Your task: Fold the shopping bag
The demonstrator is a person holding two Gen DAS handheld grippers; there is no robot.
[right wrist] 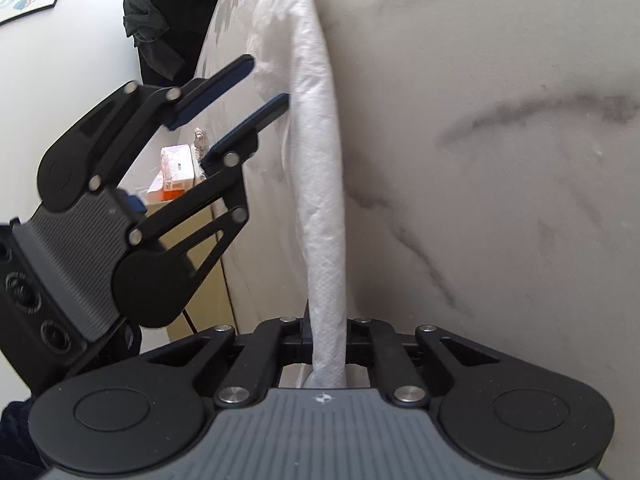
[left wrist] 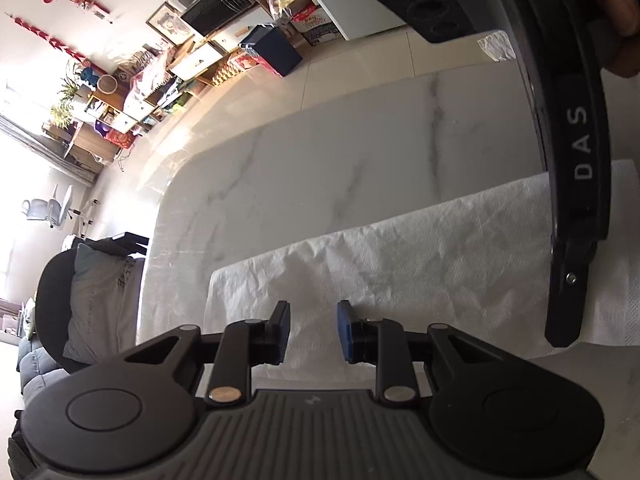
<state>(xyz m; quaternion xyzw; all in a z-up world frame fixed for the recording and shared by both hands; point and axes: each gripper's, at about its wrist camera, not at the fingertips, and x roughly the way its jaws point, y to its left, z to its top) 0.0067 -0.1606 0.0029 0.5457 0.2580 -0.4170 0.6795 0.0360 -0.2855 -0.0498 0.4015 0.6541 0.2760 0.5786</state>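
Observation:
The white crinkled shopping bag [left wrist: 400, 264] lies folded into a long strip along the near edge of the marble table [left wrist: 340, 152]. My left gripper [left wrist: 313, 330] is open, its blue pads either side of the bag's edge without gripping it. It also shows in the right wrist view [right wrist: 270, 82], open beside the bag. My right gripper [right wrist: 328, 340] is shut on the bag's folded edge [right wrist: 324, 200], which runs away from it as a thick fold. The right gripper's black body [left wrist: 576, 200] hangs over the bag's right part in the left wrist view.
The marble table [right wrist: 500, 160] stretches to the right of the bag. A dark chair with a grey cushion [left wrist: 92, 292] stands at the table's left end. Shelves and a microwave [left wrist: 216, 4] line the far wall. A low cabinet with boxes [right wrist: 176, 172] stands below the table edge.

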